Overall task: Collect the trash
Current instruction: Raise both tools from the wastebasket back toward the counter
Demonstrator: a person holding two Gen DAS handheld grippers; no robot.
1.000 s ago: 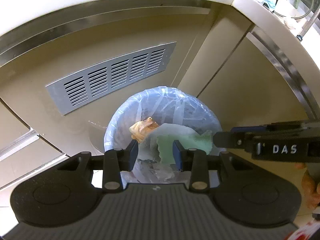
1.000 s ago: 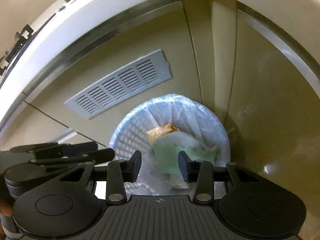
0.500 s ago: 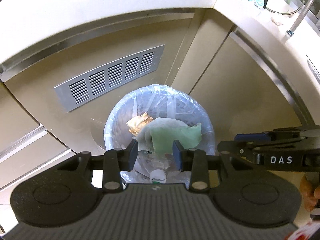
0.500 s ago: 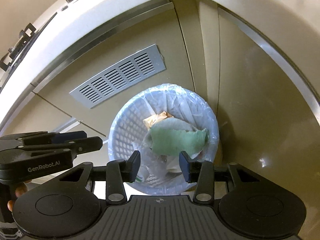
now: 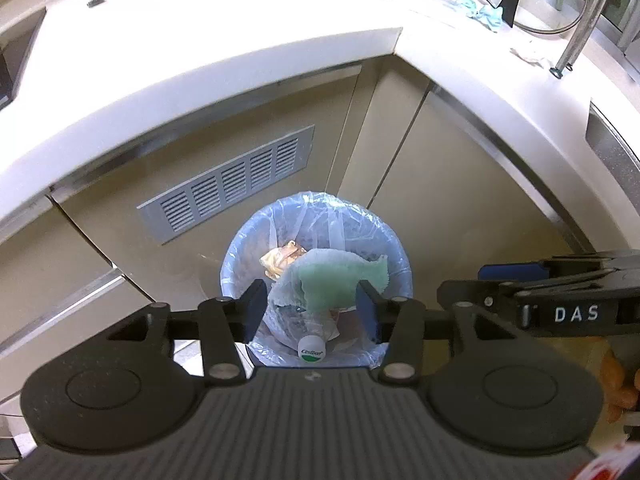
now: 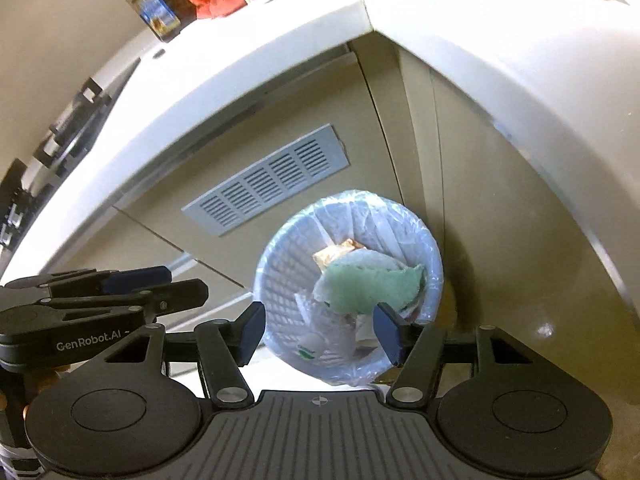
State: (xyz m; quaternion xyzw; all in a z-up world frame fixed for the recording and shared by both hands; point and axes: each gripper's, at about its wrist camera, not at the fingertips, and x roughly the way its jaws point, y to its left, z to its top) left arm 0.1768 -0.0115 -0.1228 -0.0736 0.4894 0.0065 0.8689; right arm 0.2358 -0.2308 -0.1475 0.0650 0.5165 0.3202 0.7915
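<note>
Below both grippers, a lined waste basket (image 5: 240,264) stands on the floor in the corner where two cabinet fronts meet under the white counter (image 5: 200,60); its near rim is cut off by the gripper bodies. Inside, a green paper towel (image 5: 340,276) lies crumpled, long axis across the basket, covering most of the trash; a tan wrapper (image 5: 280,258) and a white bottle cap (image 5: 311,351) peek out. Left gripper (image 5: 311,312) and right gripper (image 6: 320,330) have just been spreading their jaws, nothing between them; clear air separates both from the basket.
</note>
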